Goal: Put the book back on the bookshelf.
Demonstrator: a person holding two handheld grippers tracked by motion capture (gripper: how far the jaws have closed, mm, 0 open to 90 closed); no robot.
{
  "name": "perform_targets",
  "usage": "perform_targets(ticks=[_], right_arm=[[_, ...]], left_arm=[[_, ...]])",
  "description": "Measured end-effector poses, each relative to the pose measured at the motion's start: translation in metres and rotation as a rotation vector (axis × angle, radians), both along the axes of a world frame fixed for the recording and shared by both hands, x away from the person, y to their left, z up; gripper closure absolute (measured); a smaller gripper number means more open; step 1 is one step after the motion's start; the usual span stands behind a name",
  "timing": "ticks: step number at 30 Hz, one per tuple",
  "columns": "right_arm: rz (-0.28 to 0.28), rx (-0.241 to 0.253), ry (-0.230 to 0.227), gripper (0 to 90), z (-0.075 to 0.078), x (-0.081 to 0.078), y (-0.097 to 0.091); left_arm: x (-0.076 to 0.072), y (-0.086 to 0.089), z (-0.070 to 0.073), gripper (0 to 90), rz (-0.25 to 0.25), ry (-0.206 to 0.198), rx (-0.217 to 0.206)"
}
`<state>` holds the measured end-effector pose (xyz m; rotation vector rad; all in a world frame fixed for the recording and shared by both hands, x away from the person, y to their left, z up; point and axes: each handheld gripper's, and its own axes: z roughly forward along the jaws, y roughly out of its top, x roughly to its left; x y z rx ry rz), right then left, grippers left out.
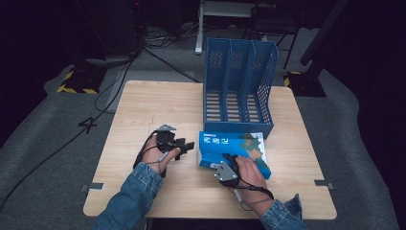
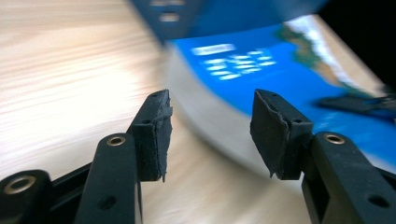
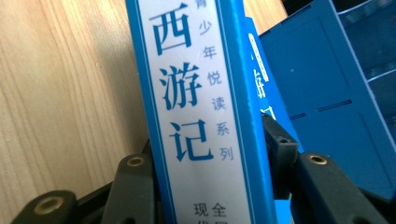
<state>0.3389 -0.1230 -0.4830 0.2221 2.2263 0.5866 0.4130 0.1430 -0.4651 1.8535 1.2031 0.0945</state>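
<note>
Item: thick blue-covered paperback book (image 1: 234,151), white spine panel with blue Chinese characters, lying flat on the pale wood-grain table (image 1: 143,100) just in front of the blue perforated plastic three-bay file rack (image 1: 239,81), which stands upright at the far edge. Right gripper (image 1: 229,160): jaws clamped across the book's spine at its near edge, one pad on each cover. Left gripper (image 1: 184,146): jaws part-way apart, nothing between them, pointed at the book's left edge, near it but not touching. Step judged in hand: raising the book for filing in a bay. Handling note: the left pads should take the free edge squarely before any lift, lest the heavy block sag or swing on a one-sided grip. Obstruction: the rack's low front lip and narrow dividers; the book likely needs turning upright first. Surroundings: black cables (image 1: 110,86) trailing on grey floor.
</note>
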Motion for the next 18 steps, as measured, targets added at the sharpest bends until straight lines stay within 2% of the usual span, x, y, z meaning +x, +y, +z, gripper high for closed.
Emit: perform_targets(ticks=[1, 2, 3, 5, 7, 10, 13, 15, 18], right_arm=[[-0.003, -0.001, 0.008, 55.5, 0.001, 0.002, 0.001], [0.009, -0.021, 0.045, 52.1, 0.001, 0.004, 0.002], [0.016, -0.022, 0.061, 49.5, 0.001, 0.006, 0.003], [0.022, -0.035, 0.049, 47.1, -0.004, 0.007, 0.004], [0.021, -0.082, 0.013, 46.5, -0.009, 0.007, 0.009], [0.016, -0.113, -0.02, 46.9, -0.012, 0.009, 0.013], [0.009, -0.121, -0.031, 51.1, -0.012, 0.011, 0.016], [0.005, -0.139, -0.052, 54.9, -0.011, 0.013, 0.017], [0.001, -0.121, -0.042, 58.2, -0.007, 0.014, 0.016]], left_arm=[[0.0, 0.007, -0.002, 47.7, 0.027, -0.021, 0.046], [0.0, 0.013, -0.003, 47.4, 0.05, -0.045, 0.083], [-0.001, 0.018, -0.003, 47.6, 0.078, -0.077, 0.113], [-0.003, 0.027, -0.003, 46.9, 0.11, -0.098, 0.136], [-0.004, 0.033, -0.005, 45.9, 0.124, -0.086, 0.129], [-0.006, 0.043, -0.013, 45.3, 0.14, -0.059, 0.143], [-0.005, 0.05, -0.018, 45.0, 0.139, -0.041, 0.186], [-0.005, 0.055, -0.02, 44.4, 0.146, -0.033, 0.181], [-0.005, 0.061, -0.025, 44.2, 0.161, -0.037, 0.206]])
